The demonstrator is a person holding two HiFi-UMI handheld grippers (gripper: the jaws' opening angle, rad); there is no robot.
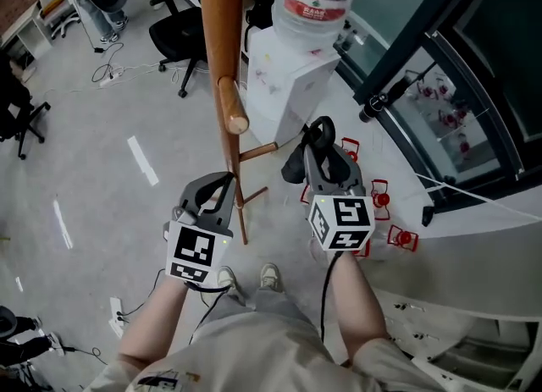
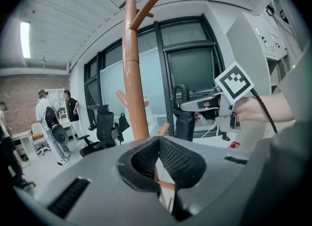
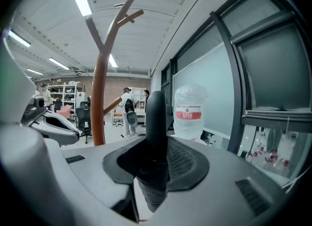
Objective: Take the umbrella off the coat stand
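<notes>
Right gripper (image 3: 155, 147) is clamped on the black umbrella (image 3: 156, 108) at its handle. The jaws are part-way apart around it with the pads pressing. The crook is above the pads and the folded canopy hangs below. Left gripper (image 2: 157, 139) has its jaws together with nothing in them.

The umbrella sits just right of the coat stand (image 1: 222, 35) and apart from the pole. To me it looks clear of the pegs, so the lift-off is mostly done.

How I'd finish this step:
- Draw the umbrella further right of the stand, upright, so the crook can't catch the knobbed peg (image 1: 235, 115).
- Watch the canopy end. The stand's lower struts (image 1: 257, 151) are near it.
- Don't swing wide, because the water dispenser (image 1: 288, 85) is just beyond the stand on that same side.
- Don't loosen the grip. The handle is smooth and the canopy hangs as dead weight below the pads.
- The left gripper is just left of the pole, so hold it off the wood.

Counts:
- coat stand: 1
- water dispenser: 1, with 1 bottle (image 1: 318, 1) on top
- umbrella: 1
- grippers: 2
- small red items (image 1: 402, 236) on the floor right of the stand: at least four. I can't tell what they are.
</notes>
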